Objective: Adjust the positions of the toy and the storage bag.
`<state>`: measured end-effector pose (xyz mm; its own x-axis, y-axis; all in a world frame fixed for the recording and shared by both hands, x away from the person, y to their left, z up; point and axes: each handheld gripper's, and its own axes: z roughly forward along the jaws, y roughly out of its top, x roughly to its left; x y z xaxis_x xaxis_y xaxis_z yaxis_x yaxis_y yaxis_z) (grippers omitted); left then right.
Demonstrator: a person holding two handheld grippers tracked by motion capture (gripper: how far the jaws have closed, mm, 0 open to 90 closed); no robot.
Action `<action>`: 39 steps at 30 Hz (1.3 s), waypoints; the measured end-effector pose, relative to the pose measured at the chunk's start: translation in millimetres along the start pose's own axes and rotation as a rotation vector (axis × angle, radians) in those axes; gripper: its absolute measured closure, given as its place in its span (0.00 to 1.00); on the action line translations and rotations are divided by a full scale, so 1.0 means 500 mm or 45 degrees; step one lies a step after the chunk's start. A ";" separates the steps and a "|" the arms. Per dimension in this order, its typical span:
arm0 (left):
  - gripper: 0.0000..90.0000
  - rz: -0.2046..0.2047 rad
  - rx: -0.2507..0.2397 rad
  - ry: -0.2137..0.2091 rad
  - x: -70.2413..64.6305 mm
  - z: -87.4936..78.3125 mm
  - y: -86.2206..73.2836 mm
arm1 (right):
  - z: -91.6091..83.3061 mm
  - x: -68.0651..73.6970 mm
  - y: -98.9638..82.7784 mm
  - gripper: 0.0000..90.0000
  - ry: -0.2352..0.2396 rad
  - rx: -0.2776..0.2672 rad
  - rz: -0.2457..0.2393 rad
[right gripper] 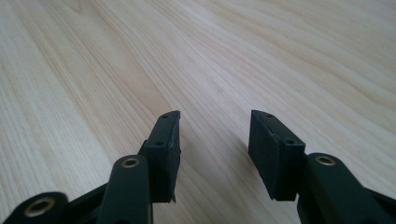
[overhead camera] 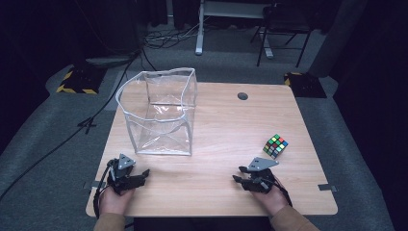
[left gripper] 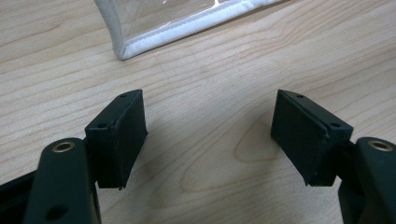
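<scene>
— Hands (overhead camera: pixel 115 199)?
— Two, both low at the near edge of the desk (overhead camera: pixel 216 144), sleeves entering from the near side. Left tongs (overhead camera: pixel 143 174) at the near left, tips aimed toward the right. Right tongs (overhead camera: pixel 237 178) at the near right, tips aimed toward the left, grey three-cornered plate on top.

— State of the tongs?
— Left tongs (left gripper: pixel 208 135): spread wide, bare wood between the pads, nothing pinched. Right tongs (right gripper: pixel 214 149): also spread, somewhat narrower gap, nothing pinched.

— Count of things?
— One clear plastic bag (overhead camera: pixel 161 113) with white piping, standing open-topped. One Rubik's cube (overhead camera: pixel 275 146), multicoloured. One round cable hole (overhead camera: pixel 243 96) at the far side of the desk.

— Placement relative to the tongs?
— Bag on the left half, just beyond the left tongs, not touching; its near white-edged corner (left gripper: pixel 123 49) visible ahead in the left gripper view. Cube on the right half, near the right tongs, a little farther and to their right, apart from them. Bag and cube well apart.
</scene>
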<state>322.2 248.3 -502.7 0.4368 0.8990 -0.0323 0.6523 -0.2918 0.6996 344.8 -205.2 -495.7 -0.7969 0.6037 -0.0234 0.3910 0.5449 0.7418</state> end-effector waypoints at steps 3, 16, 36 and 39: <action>0.30 0.001 0.006 -0.005 0.001 -0.001 0.000 | 0.002 0.008 0.013 0.61 0.007 -0.011 -0.014; 0.39 -0.038 -0.051 0.116 -0.016 -0.075 -0.020 | 0.067 0.014 0.125 0.64 0.123 -0.039 0.041; 0.40 -0.072 -0.109 0.115 0.003 -0.087 -0.026 | 0.209 0.038 0.261 0.79 0.141 -0.057 0.037; 0.40 -0.077 -0.114 0.113 0.005 -0.090 -0.027 | 0.224 0.049 0.269 0.96 0.104 -0.018 -0.005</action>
<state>286.6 269.3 -479.9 0.3392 0.9406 -0.0154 0.6161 -0.2097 0.7592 429.4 -51.8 -471.4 -0.8338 0.5514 0.0280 0.3816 0.5389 0.7510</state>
